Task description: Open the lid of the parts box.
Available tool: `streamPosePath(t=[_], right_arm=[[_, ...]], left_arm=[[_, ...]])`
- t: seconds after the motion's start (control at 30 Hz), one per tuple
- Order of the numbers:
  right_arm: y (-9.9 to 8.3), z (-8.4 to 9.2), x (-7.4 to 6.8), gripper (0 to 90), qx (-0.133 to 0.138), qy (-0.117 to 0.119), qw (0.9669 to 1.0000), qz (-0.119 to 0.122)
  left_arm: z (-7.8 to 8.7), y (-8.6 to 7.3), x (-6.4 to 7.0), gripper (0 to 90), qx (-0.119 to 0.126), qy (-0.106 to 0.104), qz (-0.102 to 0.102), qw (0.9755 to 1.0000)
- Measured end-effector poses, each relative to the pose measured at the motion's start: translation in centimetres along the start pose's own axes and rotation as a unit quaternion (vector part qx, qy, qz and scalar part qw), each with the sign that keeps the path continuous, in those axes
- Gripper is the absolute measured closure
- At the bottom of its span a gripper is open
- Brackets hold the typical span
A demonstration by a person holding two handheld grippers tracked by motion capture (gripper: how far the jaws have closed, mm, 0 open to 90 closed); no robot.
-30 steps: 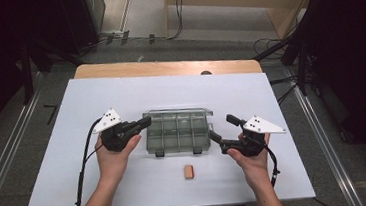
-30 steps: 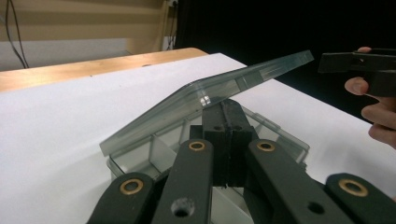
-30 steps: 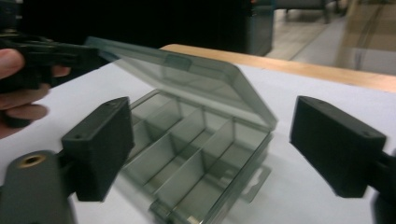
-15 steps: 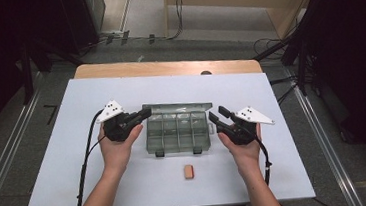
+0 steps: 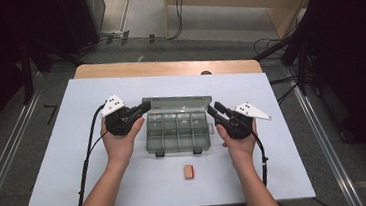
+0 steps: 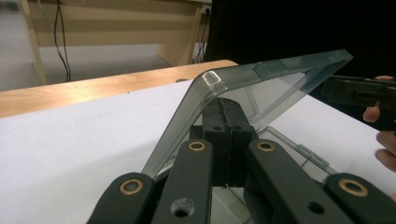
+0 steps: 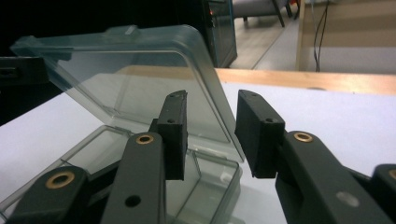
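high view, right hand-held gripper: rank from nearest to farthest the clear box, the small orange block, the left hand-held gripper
From the right hand-held gripper:
1. Clear box, right beside it, toward table centre.
2. Small orange block, on the near side of the box.
3. Left hand-held gripper, across the box at its far end.

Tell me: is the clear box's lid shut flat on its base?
No, in the right gripper view the lid stands raised at an angle above the open compartments of the clear box.
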State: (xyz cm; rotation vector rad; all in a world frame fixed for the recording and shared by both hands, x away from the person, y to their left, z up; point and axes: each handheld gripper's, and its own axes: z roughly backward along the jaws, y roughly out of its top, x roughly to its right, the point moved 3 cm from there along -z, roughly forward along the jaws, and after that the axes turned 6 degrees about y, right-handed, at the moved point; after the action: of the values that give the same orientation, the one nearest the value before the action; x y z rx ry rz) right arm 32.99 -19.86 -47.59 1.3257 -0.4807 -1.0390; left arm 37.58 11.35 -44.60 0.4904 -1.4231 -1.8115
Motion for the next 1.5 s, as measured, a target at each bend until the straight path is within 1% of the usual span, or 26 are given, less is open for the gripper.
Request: streamPosePath(t=[0.03,0.1,0.13,0.2,0.27,0.37,0.43,0.53,0.6,0.63,0.7,0.77,0.8,0.83,0.87,0.93,1.03,1.1,1.2,1.23,1.3,1.33,1.43,1.47,1.5], right_arm=[[0.1,0.0,0.0,63.8,0.003,-0.001,1.0,0.005],[0.4,-0.1,-0.1,64.3,0.008,0.003,0.9999,0.007],[0.5,-0.2,0.0,65.3,0.012,0.0,0.9999,0.007],[0.7,-0.4,0.1,65.4,0.016,0.004,0.9999,0.002],[0.8,-0.6,0.1,65.3,0.005,-0.004,1.0,0.005],[0.9,-1.0,0.1,64.2,-0.003,-0.01,0.9999,0.007],[1.1,-1.2,0.1,64.1,-0.008,-0.023,0.9996,0.013],[1.2,-1.5,0.1,66.3,-0.009,-0.034,0.9993,0.012],[1.3,-1.7,0.0,66.9,-0.007,-0.032,0.9994,0.009],[1.4,-1.7,0.1,67.5,-0.005,-0.033,0.9993,0.015],[1.5,-1.8,0.1,69.2,-0.003,-0.038,0.9991,0.016],[1.7,-1.8,0.1,71.9,0.002,-0.033,0.9994,0.011],[1.7,-1.9,0.1,72.0,0.007,-0.026,0.9996,0.01],[1.7,-2.0,0.0,72.1,0.007,-0.028,0.9995,0.011],[1.6,-2.1,-0.1,73.5,0.005,-0.036,0.9993,0.012],[1.5,-2.4,0.0,75.0,0.007,-0.042,0.9991,0.003],[1.5,-2.7,0.1,77.8,0.009,-0.05,0.9987,-0.002],[1.4,-2.9,0.1,80.0,0.01,-0.058,0.9983,0.004],[1.5,-2.9,0.1,81.9,0.009,-0.065,0.9978,0.005],[1.5,-2.9,0.1,82.2,0.007,-0.067,0.9977,0.002],[1.5,-2.9,0.0,82.6,0.006,-0.07,0.9975,-0.001],[1.5,-3.0,0.0,82.7,0.006,-0.072,0.9974,0.002],[1.5,-3.0,0.0,82.8,0.008,-0.073,0.9973,-0.005],[1.5,-3.1,0.0,82.8,0.008,-0.072,0.9973,-0.006],[1.6,-3.1,0.0,83.0,0.006,-0.074,0.9973,-0.006]], left_arm=[[0.0,0.1,0.0,89.9,0.002,0.001,0.001,1.0],[-0.1,0.2,-0.1,89.9,0.003,0.001,0.002,1.0],[-0.2,0.2,-0.2,89.9,0.003,0.003,0.0,1.0],[-0.3,0.4,-0.2,89.9,0.006,0.002,0.0,1.0],[-0.5,0.5,-0.3,89.9,0.01,0.001,0.002,1.0],[-0.6,0.4,-0.3,89.9,0.009,0.002,0.005,0.9999],[-0.7,0.3,-0.4,89.9,0.008,0.0,0.009,0.9999],[-0.9,0.3,-0.5,89.9,0.008,0.003,0.008,0.9999],[-0.9,0.3,-0.5,89.9,0.008,0.003,0.009,0.9999],[-0.9,0.3,-0.5,89.9,0.009,0.003,0.009,0.9999],[-1.0,0.2,-0.6,89.9,0.008,0.003,0.009,0.9999],[-1.1,0.2,-0.7,89.9,0.009,0.004,0.013,0.9999],[-1.1,0.2,-0.8,89.9,0.01,0.004,0.015,0.9998],[-1.1,0.2,-0.9,89.9,0.01,0.005,0.016,0.9998],[-1.2,0.2,-1.0,89.9,0.009,0.005,0.016,0.9998],[-1.2,0.1,-1.0,89.9,0.009,0.007,0.014,0.9998],[-1.1,0.1,-1.1,89.9,0.008,0.004,0.008,0.9999],[-1.0,0.1,-1.2,89.9,0.008,0.002,0.006,1.0],[-0.9,0.0,-1.2,89.9,0.004,0.001,-0.002,1.0],[-0.9,0.0,-1.2,89.5,0.004,0.001,-0.003,1.0],[-0.7,0.0,-1.0,84.5,0.006,0.0,-0.001,1.0],[-0.5,0.0,-0.8,80.4,0.009,-0.007,0.001,0.9999],[-0.3,0.0,-0.5,66.5,0.008,-0.009,-0.004,0.9999],[-0.2,0.0,-0.4,60.7,0.009,-0.015,-0.005,0.9998],[-0.1,0.0,-0.4,54.3,0.01,-0.014,-0.005,0.9998]])
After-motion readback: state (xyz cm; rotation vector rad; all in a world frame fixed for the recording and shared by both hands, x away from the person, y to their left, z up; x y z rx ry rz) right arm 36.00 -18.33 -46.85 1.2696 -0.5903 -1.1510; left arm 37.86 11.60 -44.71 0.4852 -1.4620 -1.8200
